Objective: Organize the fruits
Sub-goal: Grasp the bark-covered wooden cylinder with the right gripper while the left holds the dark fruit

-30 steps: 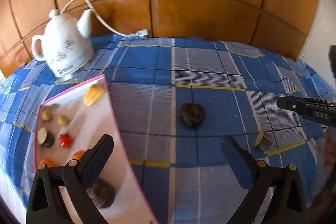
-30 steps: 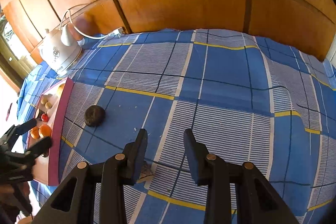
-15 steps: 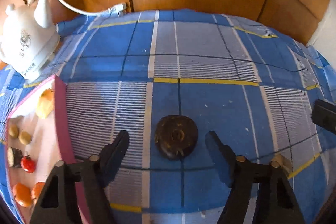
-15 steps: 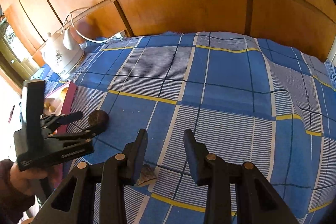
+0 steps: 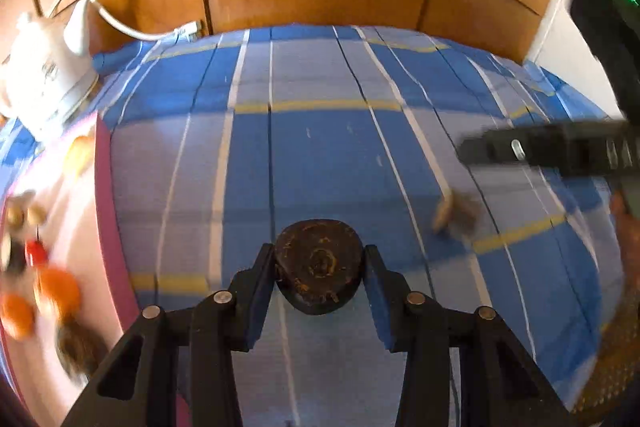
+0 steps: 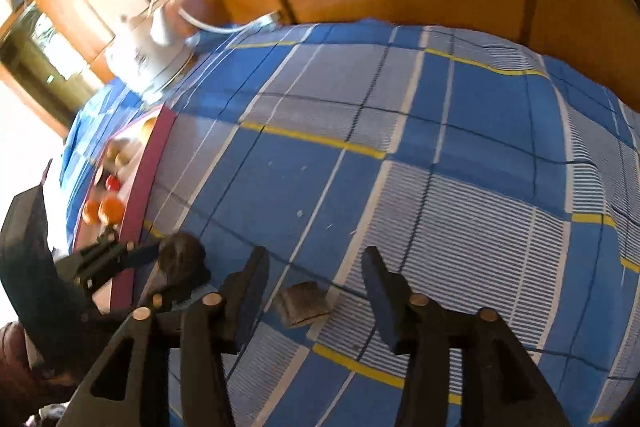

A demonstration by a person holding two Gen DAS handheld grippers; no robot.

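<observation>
Half a second ago my left claw [image 5: 319, 269] stood wide around the dark round fruit [image 5: 319, 265]; now both fingers press its sides and hold it. I see the fruit's flat, rough, brown-flecked face turned toward the left wrist camera, a small knot at its centre. It has no clear long axis, being roughly disc-shaped. It sits low over the blue checked cloth [image 5: 328, 155], just right of the pink tray [image 5: 105, 219]; I cannot tell whether it touches the cloth.

My right claw [image 6: 314, 283] is wide and holds nothing. A wedge-shaped fruit piece [image 6: 303, 303] lies on the cloth between its fingers, pale cut face to the left, dark rough skin to the right.

On the tray, blurred, I see two orange fruits [image 5: 56, 287], a small red one [image 5: 37, 251], some pale round ones [image 5: 24, 213] and a yellowish piece [image 5: 80, 155] at the far end. A white ceramic kettle [image 5: 44, 79] stands beyond the tray.
</observation>
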